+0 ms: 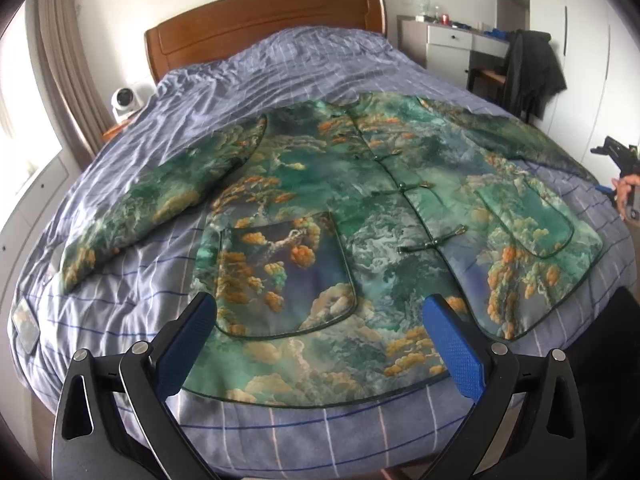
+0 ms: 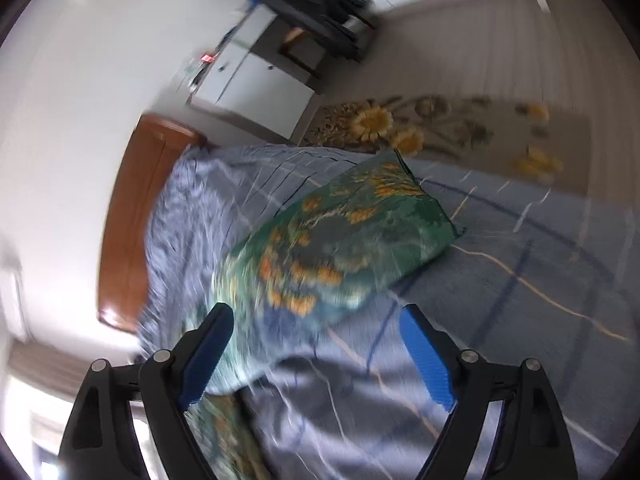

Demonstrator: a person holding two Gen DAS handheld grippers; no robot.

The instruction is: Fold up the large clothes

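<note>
A large green jacket (image 1: 360,200) with orange and blue cloud print lies spread flat, front up, on the bed, both sleeves out to the sides. My left gripper (image 1: 320,320) is open and empty, hovering over the jacket's bottom hem near its left pocket (image 1: 288,268). My right gripper (image 2: 316,328) is open and empty, above the right sleeve (image 2: 340,236); that view is blurred. The right gripper also shows in the left wrist view (image 1: 620,168) at the far right edge, held by a hand.
The bed has a blue striped cover (image 1: 240,80) and a wooden headboard (image 1: 260,20). A white desk (image 1: 448,44) and a chair draped with a dark garment (image 1: 528,68) stand at the back right. A floral rug (image 2: 440,128) lies on the floor beside the bed.
</note>
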